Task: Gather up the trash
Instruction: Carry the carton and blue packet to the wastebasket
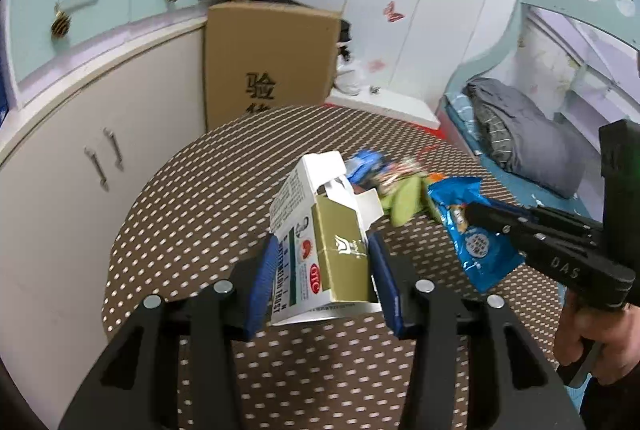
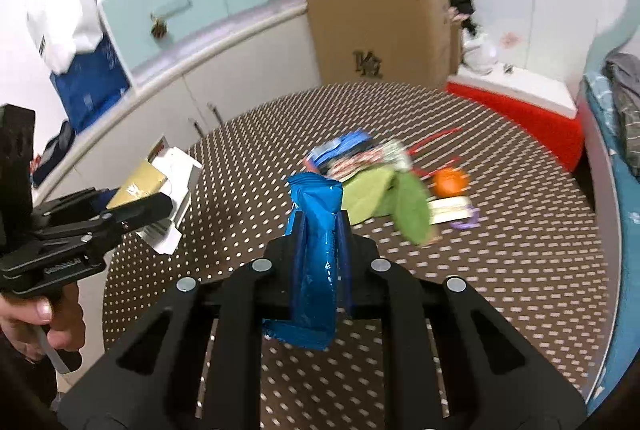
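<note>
Currently, two items of trash are in hand, both lifted above the round table with the brown dotted cloth (image 1: pixel 192 197).

Item 1: an opened white-and-olive cardboard medicine carton (image 1: pixel 324 242), top flaps torn up. The left gripper (image 1: pixel 324 282) has its blue-padded fingers (image 1: pixel 262 282) closed against the carton's two sides, lower half gripped, upper half standing free and tilted slightly left.

Item 2: a crinkled blue foil snack wrapper (image 2: pixel 316 262). The right gripper (image 2: pixel 318 266) is closed narrow on it, pinching the wrapper mid-length, with one end sticking up past the fingertips and the other hanging below (some motion blur here).

Item 3: remaining litter on the cloth, well beyond both grippers: a heap of blue and patterned wrappers (image 2: pixel 352 153), green leaf-shaped pieces (image 2: pixel 384 197), a small orange round object (image 2: pixel 450 181), a flat cream packet (image 2: pixel 448 209) just beside it, and a thin red strand (image 2: pixel 436 137).

Step judged in hand: pick-up done for two pieces, carry-off pending. No bin or bag clearly meant for trash can be made out; a large brown cardboard box (image 1: pixel 268 57) stands behind the table, use uncertain.

Next move calls for: taking both pieces to a container and releasing them there, keeping grip on the slippery wrapper, then returning for the heap.
</note>
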Demonstrator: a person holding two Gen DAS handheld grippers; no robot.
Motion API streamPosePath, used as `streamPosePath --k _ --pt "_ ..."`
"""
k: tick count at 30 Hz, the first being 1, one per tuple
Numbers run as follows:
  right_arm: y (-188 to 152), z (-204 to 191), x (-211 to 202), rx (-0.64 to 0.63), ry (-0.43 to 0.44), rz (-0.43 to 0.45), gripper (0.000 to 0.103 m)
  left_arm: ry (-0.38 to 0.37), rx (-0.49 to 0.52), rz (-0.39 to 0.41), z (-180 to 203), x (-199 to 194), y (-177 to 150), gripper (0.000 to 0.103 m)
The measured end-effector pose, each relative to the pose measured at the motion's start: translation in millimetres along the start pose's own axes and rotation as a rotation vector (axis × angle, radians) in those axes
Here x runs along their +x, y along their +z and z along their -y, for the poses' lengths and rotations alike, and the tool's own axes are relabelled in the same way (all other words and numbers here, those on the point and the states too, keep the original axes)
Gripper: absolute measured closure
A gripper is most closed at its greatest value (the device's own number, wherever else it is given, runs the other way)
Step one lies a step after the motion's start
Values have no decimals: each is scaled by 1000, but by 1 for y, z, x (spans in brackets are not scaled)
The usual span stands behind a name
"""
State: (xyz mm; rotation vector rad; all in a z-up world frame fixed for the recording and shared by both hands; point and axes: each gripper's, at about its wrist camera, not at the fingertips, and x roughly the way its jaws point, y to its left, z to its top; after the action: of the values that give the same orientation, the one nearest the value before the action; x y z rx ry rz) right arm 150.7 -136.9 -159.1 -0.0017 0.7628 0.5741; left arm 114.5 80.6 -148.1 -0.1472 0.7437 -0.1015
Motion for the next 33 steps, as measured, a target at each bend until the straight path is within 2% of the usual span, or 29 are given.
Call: streamPosePath --k 9,13,18,21,24,27,33 --pt "8 44 -92 52 -69 171 88 -97 94 73 76 -19 29 58" --pt "5 76 -139 97 -119 251 88 -148 138 92 114 -21 41 58" --pt "-12 127 -191 188 -202 326 88 -220 199 102 166 -20 50 58" --pt "-27 153 -208 245 -254 342 88 -273 243 94 202 -15 52 58" --pt "-47 188 -222 312 -321 335 88 -315 285 78 234 -7 51 58" --pt "-80 232 -220 421 -377 282 88 -346 321 56 261 1 45 58" --pt "-147 297 -173 583 -417 105 87 -401 397 -30 321 34 30 58"
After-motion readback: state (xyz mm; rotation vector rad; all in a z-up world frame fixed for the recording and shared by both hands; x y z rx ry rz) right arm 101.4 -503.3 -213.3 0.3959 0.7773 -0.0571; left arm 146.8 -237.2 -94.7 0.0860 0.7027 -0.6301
